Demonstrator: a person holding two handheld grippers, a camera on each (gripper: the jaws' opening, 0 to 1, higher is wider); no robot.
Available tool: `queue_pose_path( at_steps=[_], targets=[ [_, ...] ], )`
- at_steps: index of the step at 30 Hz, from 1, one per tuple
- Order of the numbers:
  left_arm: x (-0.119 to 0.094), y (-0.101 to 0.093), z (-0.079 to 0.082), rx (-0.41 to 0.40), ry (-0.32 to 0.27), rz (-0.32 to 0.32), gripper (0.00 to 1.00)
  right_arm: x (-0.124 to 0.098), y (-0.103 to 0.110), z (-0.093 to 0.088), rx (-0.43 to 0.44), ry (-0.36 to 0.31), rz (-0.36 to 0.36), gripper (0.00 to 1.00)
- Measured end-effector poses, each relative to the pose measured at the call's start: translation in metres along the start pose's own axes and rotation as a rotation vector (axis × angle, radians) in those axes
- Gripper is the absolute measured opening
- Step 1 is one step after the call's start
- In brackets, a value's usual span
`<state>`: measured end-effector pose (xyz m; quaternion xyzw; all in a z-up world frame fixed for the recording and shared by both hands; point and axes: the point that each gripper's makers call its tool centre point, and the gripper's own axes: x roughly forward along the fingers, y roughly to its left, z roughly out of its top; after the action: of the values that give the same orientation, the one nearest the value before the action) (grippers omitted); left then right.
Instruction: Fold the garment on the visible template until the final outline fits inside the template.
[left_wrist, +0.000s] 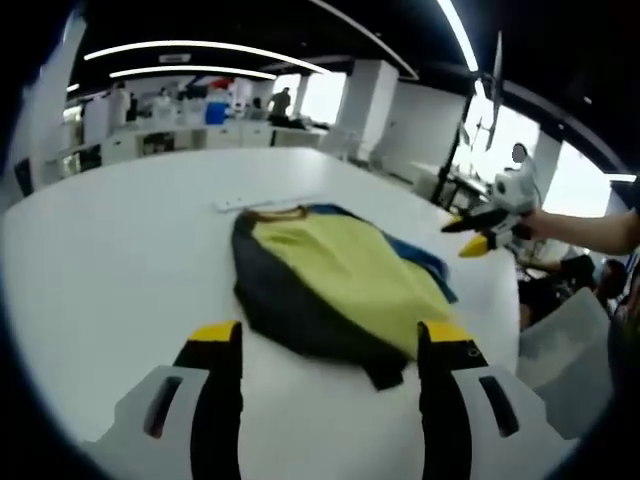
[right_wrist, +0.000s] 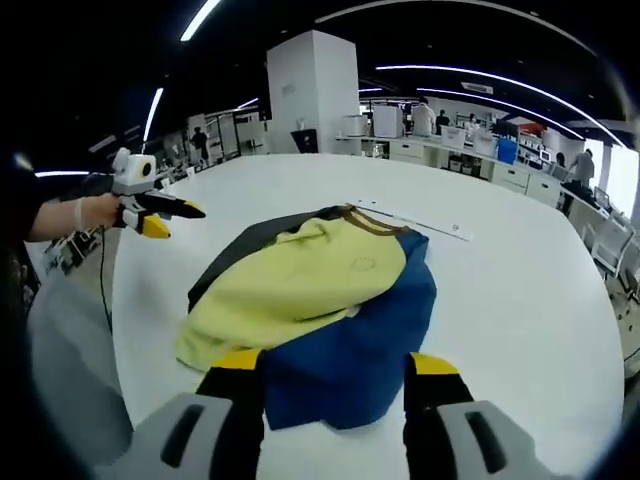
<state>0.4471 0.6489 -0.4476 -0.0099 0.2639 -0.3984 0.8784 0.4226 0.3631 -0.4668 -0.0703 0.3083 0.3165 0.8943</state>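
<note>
A garment (left_wrist: 330, 275) in yellow, dark grey and blue lies crumpled and partly folded on the white table (left_wrist: 120, 250). My left gripper (left_wrist: 330, 335) is open just short of its dark edge, nothing between the jaws. My right gripper (left_wrist: 488, 228), held by a hand, hovers past the garment's far side. In the right gripper view the garment (right_wrist: 310, 290) shows its blue part nearest, and my right gripper (right_wrist: 335, 362) is open with the blue hem lying below and between its jaws. My left gripper (right_wrist: 160, 215) floats at the table's left edge.
A thin white strip (left_wrist: 268, 200) lies on the table just beyond the garment's brown collar, also visible as the strip (right_wrist: 412, 220). The table (right_wrist: 520, 300) has wide bare room around the garment. Desks, a white pillar (right_wrist: 312, 90) and distant people stand behind.
</note>
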Motion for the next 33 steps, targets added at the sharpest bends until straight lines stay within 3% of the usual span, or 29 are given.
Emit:
queue_pose_path(
  at_steps=[12, 14, 21, 23, 27, 33],
  targets=[
    [-0.008, -0.005, 0.000, -0.021, -0.024, 0.010, 0.67, -0.006, 0.022, -0.011, -0.047, 0.014, 0.011, 0.48],
    [-0.009, -0.005, 0.001, -0.025, -0.030, 0.012, 0.67, -0.007, 0.029, -0.016, -0.088, 0.026, 0.009, 0.44],
    [-0.011, -0.003, -0.003, -0.035, -0.027, 0.016, 0.67, 0.002, 0.048, -0.032, -0.093, 0.065, 0.045, 0.34],
    [-0.012, -0.004, -0.004, -0.038, -0.025, 0.017, 0.67, 0.006, 0.047, -0.043, -0.124, 0.094, 0.048, 0.31],
    [-0.013, -0.005, -0.006, -0.044, -0.021, 0.020, 0.66, 0.012, 0.054, -0.047, -0.130, 0.108, 0.056, 0.25],
    [-0.015, -0.003, -0.009, -0.048, -0.017, 0.028, 0.66, 0.022, 0.048, -0.058, -0.144, 0.136, 0.056, 0.23]
  ],
)
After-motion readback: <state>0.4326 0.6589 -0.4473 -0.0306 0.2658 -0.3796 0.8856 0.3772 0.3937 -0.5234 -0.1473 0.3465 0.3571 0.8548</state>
